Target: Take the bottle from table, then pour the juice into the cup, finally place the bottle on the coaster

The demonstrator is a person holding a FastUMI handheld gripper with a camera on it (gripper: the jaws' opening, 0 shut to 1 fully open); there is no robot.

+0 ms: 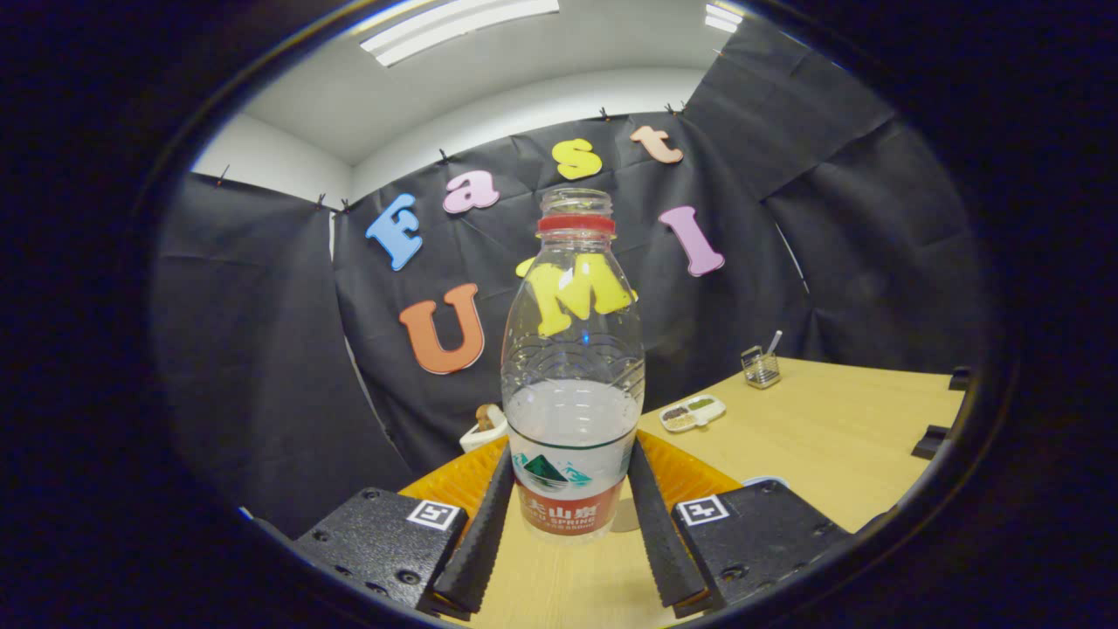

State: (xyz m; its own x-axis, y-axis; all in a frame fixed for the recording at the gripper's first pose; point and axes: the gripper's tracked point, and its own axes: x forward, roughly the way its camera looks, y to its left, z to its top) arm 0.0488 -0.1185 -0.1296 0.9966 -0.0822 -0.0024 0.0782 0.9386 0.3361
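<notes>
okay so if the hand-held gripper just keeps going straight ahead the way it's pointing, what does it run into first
The bottle. It stands upright between the fingers of the hand-held gripper, which flank its labelled lower part. Whether they already touch it is hard to judge. The orange tray lies beyond.

The bottle (572,376) is standing upright between the two fingers, clear plastic with a red neck ring, its mouth showing no cap, and a red and white label wrapping its lower part. Pale liquid is filling roughly its lower half. It is resting over the wooden table, with both black ribbed fingers lying against its labelled sides.
</notes>
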